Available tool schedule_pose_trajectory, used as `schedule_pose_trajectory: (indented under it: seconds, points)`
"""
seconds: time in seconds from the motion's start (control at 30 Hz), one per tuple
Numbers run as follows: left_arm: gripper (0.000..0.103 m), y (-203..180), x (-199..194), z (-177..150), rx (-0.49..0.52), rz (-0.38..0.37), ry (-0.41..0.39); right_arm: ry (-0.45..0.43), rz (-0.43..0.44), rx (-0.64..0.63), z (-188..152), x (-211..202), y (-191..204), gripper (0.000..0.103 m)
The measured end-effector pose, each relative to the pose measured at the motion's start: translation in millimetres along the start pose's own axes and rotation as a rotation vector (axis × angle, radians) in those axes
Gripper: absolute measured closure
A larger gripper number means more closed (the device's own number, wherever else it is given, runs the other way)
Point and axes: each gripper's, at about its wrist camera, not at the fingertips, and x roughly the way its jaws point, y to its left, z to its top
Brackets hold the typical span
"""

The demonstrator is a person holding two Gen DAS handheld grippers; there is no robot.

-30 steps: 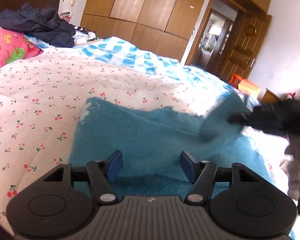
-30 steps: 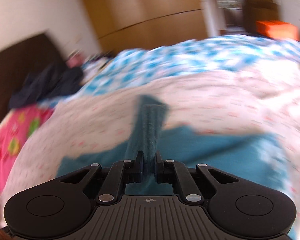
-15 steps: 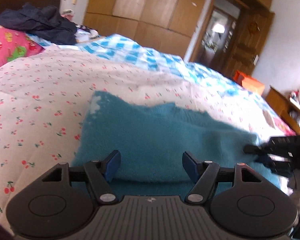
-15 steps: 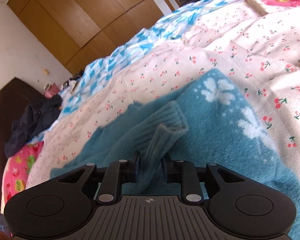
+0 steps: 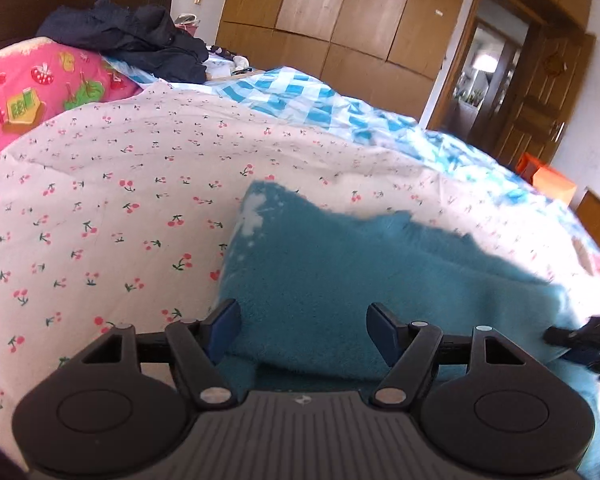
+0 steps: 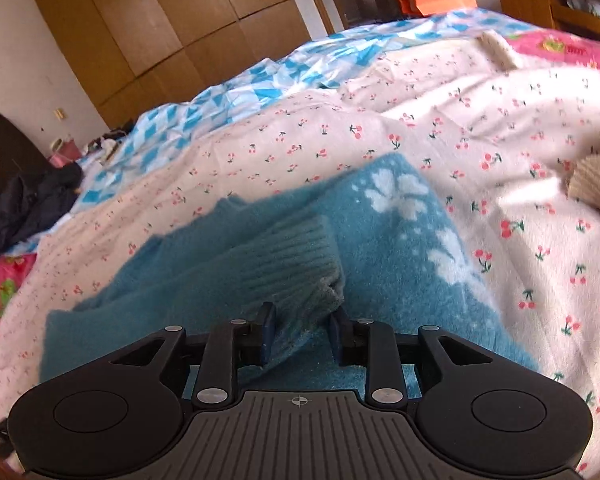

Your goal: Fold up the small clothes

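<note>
Now 1 teal sweater (image 6: 400,240) on bed; 2 hand-held grippers: right hand-held gripper (image 6: 302,326) opening.

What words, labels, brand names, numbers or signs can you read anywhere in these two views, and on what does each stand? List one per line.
No legible text appears in either view.
Small emblem on the left gripper body: a symbol only, no letters.
Crosshair mark on the right gripper body: a symbol only, no letters.
Print on the pink pillow: cartoon pictures; any lettering is too small to read.
Ornament on the wooden door: too blurred to read.
</note>
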Motion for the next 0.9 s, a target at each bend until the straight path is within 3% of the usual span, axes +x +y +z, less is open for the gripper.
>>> schedule_pose_trajectory:
  seconds: [0.07, 0.2, 0.4, 0.53, 0.9]
  points:
    - [0.029, -4.0, -2.5, -0.9, 0.027, 0.010, -0.015, -0.018, -0.015, -0.007, -1.4, -3.8, -1.6, 0.073]
    - [0.028, -6.4, 1.6, -2.7, 0.060, 0.023, 0.004, 0.026, -0.063, -0.103, -4.0, 4.9, 1.8, 0.069]
    - [0.028, -6.2, -7.6, 0.9, 0.080, 0.003, 0.038, 0.031, -0.017, -0.090, -2.0, -18.0, -4.5, 0.068]
    - [0.028, 2.8, -24.7, -0.6, 0.076, -0.029, 0.114, 0.074, 0.012, -0.142, -12.9, -38.9, -12.3, 0.068]
    - [0.028, 23.7, -115.6, -31.9, 0.189, -0.058, 0.337, 0.197, 0.066, -0.245, -45.6, -130.1, -41.5, 0.068]
